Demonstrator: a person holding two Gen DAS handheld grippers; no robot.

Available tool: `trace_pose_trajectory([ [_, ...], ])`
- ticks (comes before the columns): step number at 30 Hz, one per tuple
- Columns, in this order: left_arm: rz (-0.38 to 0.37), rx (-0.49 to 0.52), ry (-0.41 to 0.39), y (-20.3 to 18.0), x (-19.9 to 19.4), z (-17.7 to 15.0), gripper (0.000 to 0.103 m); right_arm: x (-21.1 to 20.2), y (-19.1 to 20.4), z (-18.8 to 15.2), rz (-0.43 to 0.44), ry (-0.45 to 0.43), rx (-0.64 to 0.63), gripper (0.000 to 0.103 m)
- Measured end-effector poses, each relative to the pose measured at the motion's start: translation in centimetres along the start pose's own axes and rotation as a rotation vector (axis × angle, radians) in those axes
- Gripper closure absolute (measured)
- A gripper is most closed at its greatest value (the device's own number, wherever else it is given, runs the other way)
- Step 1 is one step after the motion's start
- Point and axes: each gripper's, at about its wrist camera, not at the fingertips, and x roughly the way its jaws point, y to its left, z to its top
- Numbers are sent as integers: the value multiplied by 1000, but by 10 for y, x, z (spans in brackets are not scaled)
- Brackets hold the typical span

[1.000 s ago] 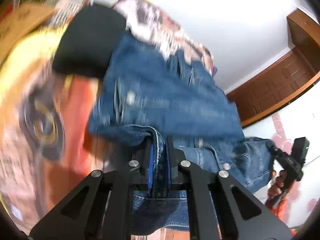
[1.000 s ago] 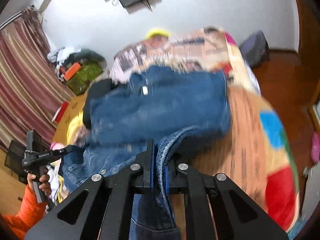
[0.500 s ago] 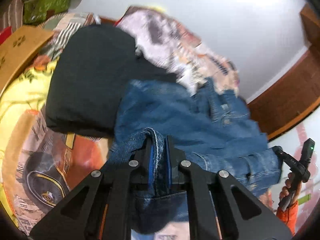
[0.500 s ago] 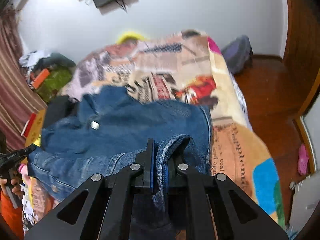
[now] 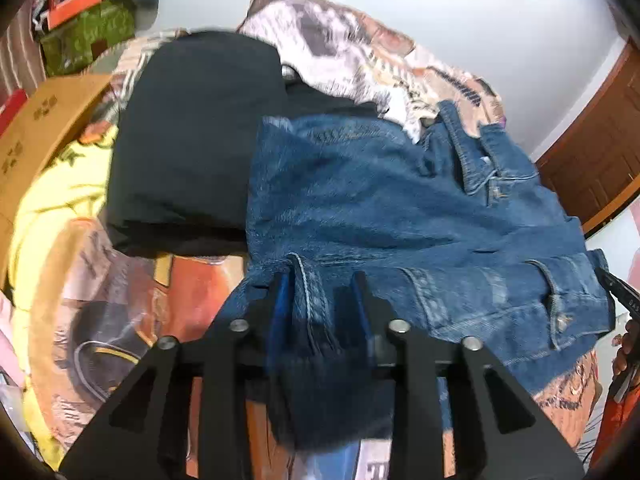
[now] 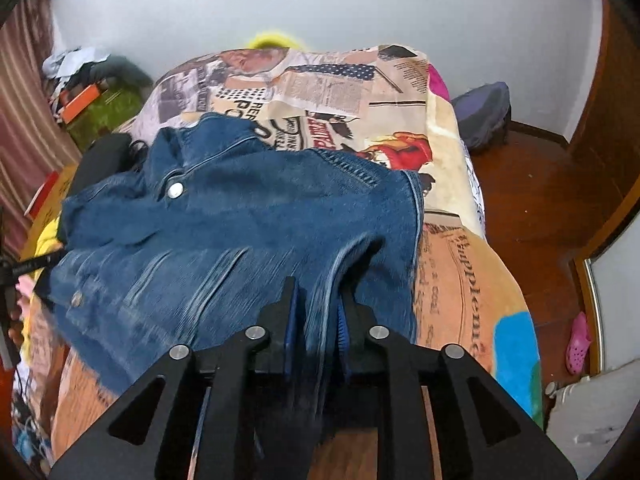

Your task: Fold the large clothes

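Note:
A blue denim jacket [image 5: 400,208] lies folded on the patterned bed; it also shows in the right wrist view [image 6: 240,216]. My left gripper [image 5: 322,296] has its jaws parted, with a loose denim fold hanging between them. My right gripper [image 6: 318,304] also stands with jaws parted around a blurred fold of denim at the jacket's near right corner. The other gripper's tip shows at the right edge in the left wrist view [image 5: 620,296].
A folded black garment [image 5: 192,128] lies left of the jacket. A cardboard box [image 5: 36,128] sits at the far left. The bed's printed blanket [image 6: 460,264] ends at the wooden floor [image 6: 532,200] on the right.
Both grippers have carried the jacket's edge forward and down onto the bed, then opened from a tight pinch. The denim now hangs loose between the jaws.

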Motion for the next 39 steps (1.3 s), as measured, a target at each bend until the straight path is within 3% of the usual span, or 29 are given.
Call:
trace_pose_trajectory([
  [7,3,16,-62,0,-43,-12,60,-32,10,-18,-25,-28,-31,79],
  [11,-16,20,-37,2,-43,-28,55,-36,14,-26,-30,-30,-41,64],
  [17,-29,41,16,0,-34,-58,55,-33,20,-38,-29,14,-32,63],
  [22,44,85,36,-1,-28,-70,55,-36,27,-52,-54,28,-58,63],
  [32,140,153,-43,-4,-30,-56,55,-32,32,-61,-145,-1,-120,63],
  [34,150,175,-52,-7,-27,-53,60,-34,33,-58,-137,-29,-122,67],
  [35,145,182,-53,-8,-26,-52,75,-35,34,-57,-126,-36,-123,79],
  [36,133,185,-44,-9,-25,-49,89,-35,35,-53,-122,-39,-120,82],
  [39,108,168,-55,-9,-29,-41,93,-38,34,-45,-96,-54,-118,91],
])
